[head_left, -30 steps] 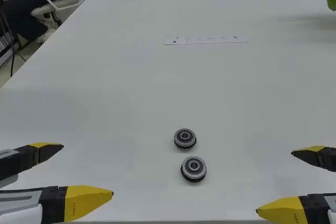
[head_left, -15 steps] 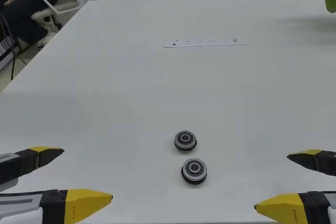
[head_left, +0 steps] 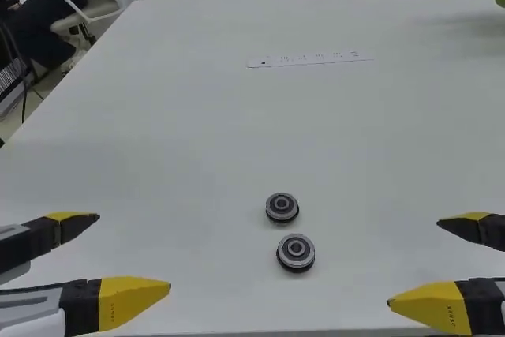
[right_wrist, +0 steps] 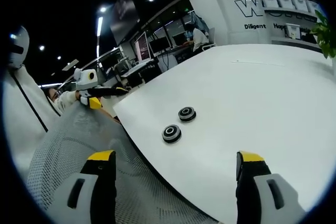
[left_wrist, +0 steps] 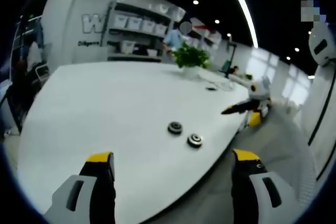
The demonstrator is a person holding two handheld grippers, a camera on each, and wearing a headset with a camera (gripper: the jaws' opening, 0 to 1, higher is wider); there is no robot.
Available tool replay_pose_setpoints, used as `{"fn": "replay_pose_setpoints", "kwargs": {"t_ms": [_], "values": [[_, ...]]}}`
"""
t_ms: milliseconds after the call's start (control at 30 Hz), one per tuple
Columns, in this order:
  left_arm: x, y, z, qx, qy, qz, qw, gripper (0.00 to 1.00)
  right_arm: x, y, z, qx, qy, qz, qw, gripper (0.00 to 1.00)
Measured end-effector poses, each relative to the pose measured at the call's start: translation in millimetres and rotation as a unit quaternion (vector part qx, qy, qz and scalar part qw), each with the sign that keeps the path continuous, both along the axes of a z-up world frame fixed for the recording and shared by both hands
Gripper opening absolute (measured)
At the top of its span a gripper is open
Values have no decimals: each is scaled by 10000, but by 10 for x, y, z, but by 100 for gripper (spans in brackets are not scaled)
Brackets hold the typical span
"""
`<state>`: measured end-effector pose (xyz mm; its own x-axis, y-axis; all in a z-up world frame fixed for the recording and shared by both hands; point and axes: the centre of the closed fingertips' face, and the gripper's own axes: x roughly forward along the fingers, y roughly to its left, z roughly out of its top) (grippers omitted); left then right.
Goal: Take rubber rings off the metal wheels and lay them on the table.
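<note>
Two metal wheels lie flat, axles upward, on the white table close to its near edge: the far wheel and the near wheel, just beside each other on a line running away from me. Each appears to carry a dark rubber ring round its rim; I count no ring loose on the table. The pair sits between my grippers, forward and inward of both. Left gripper and right gripper both stand with jaws spread wide, gripping nothing. I judge the right gripper slightly nearer the near wheel, which lies to its left. One power strip lies well beyond
</note>
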<state>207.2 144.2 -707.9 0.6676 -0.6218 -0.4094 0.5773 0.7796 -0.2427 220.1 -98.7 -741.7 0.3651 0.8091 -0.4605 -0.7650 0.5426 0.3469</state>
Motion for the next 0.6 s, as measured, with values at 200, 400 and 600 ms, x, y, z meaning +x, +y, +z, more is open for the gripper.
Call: {"fn": "replay_pose_setpoints", "kwargs": {"t_ms": [200,400,600], "values": [[-82,-153,110,159,-169,-435,9988,100,-3,0,-14,-33,-30,76,10000,90],[-78,-225,136,259,-127,-566,9980,100,19,9,39,-11,-107,161,9998,88],[-53,-284,330,318,-340,-695,9965,100,64,31,165,-20,-243,228,9994,85]]}}
